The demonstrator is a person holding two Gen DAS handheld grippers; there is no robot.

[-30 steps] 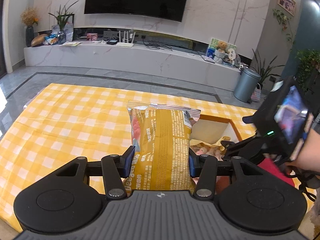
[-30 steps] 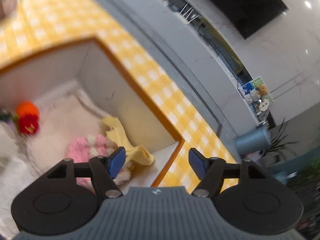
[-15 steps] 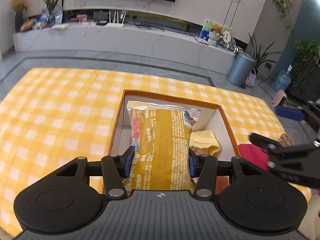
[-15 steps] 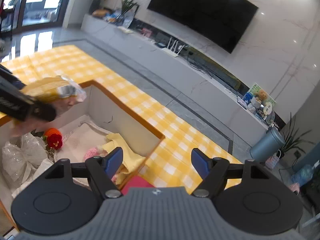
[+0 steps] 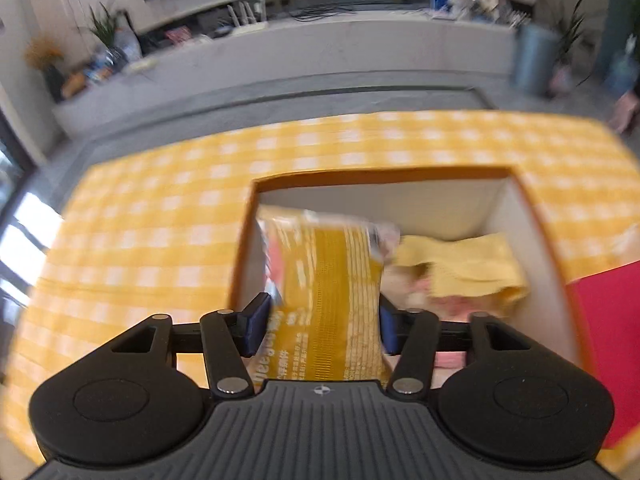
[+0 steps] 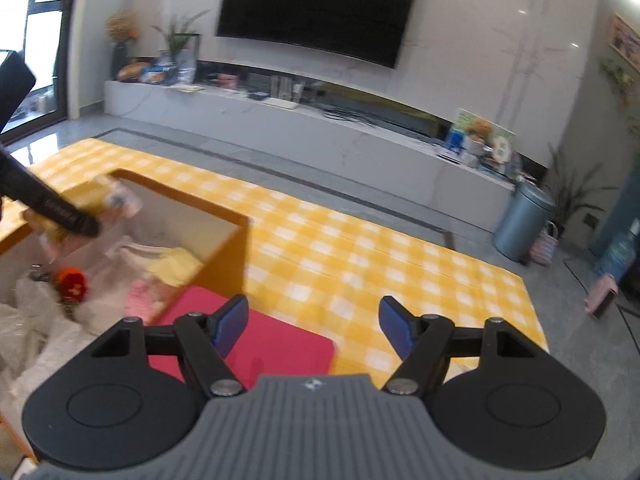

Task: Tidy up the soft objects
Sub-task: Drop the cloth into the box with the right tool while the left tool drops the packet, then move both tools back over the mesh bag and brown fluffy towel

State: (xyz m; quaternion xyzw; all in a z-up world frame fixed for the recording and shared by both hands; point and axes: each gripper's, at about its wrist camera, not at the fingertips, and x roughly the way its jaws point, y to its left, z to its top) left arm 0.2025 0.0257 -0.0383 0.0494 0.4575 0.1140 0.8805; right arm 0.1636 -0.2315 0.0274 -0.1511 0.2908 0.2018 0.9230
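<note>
The left gripper (image 5: 320, 326) hangs over the open box (image 5: 440, 174), tipped downward, its jaws opening around a yellow snack bag (image 5: 324, 288). The bag sits between the blue pads, and a sliver of gap shows at the left pad, so the grip looks released or nearly so, though blur makes contact hard to judge. The bag's top end reaches down toward the box's left wall. Beside it in the box lie a yellow cloth (image 5: 464, 268) and something pink beneath.

The right gripper (image 6: 312, 326) is wide apart with nothing between its pads, its jaws closing slightly, above a red pad (image 6: 264, 332) lying just outside the box's right wall on the yellow checked tablecloth (image 6: 360, 256). Beyond stand a television (image 6: 320, 8), a long white console (image 6: 304, 132) and a grey bin (image 6: 524, 220).
</note>
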